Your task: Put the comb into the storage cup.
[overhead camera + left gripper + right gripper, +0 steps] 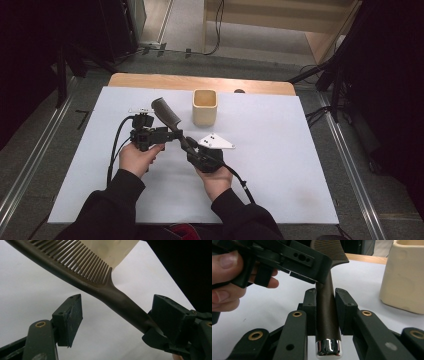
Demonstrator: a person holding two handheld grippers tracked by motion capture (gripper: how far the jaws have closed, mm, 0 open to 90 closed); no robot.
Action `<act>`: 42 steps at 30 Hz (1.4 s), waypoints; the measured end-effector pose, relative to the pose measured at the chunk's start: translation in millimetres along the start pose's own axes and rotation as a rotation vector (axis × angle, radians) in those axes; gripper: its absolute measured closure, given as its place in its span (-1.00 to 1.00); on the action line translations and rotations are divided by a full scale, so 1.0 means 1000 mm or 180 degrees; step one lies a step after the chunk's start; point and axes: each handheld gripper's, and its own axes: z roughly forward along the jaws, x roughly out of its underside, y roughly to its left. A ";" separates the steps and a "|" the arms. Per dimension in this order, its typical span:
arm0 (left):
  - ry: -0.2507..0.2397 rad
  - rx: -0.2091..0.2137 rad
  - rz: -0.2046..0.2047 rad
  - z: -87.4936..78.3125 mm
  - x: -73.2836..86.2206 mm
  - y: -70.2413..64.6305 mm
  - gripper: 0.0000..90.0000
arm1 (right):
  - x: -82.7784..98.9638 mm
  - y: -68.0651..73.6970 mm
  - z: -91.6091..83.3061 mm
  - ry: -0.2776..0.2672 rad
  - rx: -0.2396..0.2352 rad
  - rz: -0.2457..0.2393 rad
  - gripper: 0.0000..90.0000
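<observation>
Right gripper [325, 312] squeezes the comb [325, 307] by its round handle, so the comb stands up and leans to the far left. Left gripper [117, 322] waits with its jaws wide apart around the handle, maybe ready to take it. Thin, dark, hard teeth line the comb. A smooth cream cup [205, 107] sits farther back.

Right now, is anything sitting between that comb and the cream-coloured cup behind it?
Nothing visible does. The right gripper clamps the comb by its handle above the white table cover, and the cup stands just beyond the comb's toothed end. The left gripper is open around the handle, on the side away from the cup.
</observation>
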 end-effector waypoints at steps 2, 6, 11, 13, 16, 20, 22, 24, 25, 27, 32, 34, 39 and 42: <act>-0.0008 0.0009 -0.0025 0.001 0.000 0.000 -0.41 | 0.000 0.001 0.001 -0.0012 0.0009 -0.0020 0.56; -0.0002 0.0020 -0.0088 0.004 0.000 -0.001 -0.37 | 0.000 0.003 0.001 -0.0026 0.0019 -0.0005 0.56; -0.0040 -0.0025 -0.0156 0.007 0.000 -0.003 -0.27 | 0.000 0.005 0.002 -0.0051 0.0034 0.0001 0.56; -0.0040 -0.0033 -0.0179 0.008 0.000 -0.004 -0.20 | 0.001 0.005 0.003 -0.0058 0.0038 0.0015 0.56; -0.0060 -0.0038 -0.0209 0.008 0.000 -0.004 -0.07 | 0.001 0.007 0.003 -0.0065 0.0041 0.0016 0.56; -0.0086 -0.0024 -0.0293 0.006 0.000 -0.002 0.11 | 0.002 0.007 0.004 -0.0085 0.0041 0.0020 0.56; -0.0082 0.0026 -0.0371 0.006 0.000 0.000 0.19 | 0.002 0.008 0.005 -0.0068 0.0032 0.0033 0.56; -0.0086 0.0058 -0.0393 0.006 0.000 0.001 0.22 | 0.002 0.008 0.005 -0.0066 0.0033 0.0029 0.56; -0.0096 0.0095 -0.0416 0.005 0.000 0.001 0.25 | 0.003 0.008 0.005 -0.0062 0.0032 0.0027 0.56; -0.0091 0.0131 -0.0417 0.005 0.000 0.002 0.30 | 0.003 0.007 0.006 -0.0052 0.0023 0.0023 0.56; -0.0076 0.0238 -0.0486 0.004 0.000 0.004 0.38 | 0.003 0.007 0.007 -0.0024 0.0005 0.0014 0.56; -0.0100 0.0265 -0.0511 0.003 0.000 0.004 0.41 | 0.003 0.007 0.007 -0.0008 -0.0008 0.0021 0.56; -0.0109 0.0340 -0.0579 0.003 0.001 0.007 0.45 | 0.002 0.005 0.007 0.0010 -0.0027 0.0005 0.55; -0.0128 0.0394 -0.0602 0.002 0.001 0.006 0.49 | 0.002 0.005 0.007 0.0036 -0.0028 -0.0027 0.54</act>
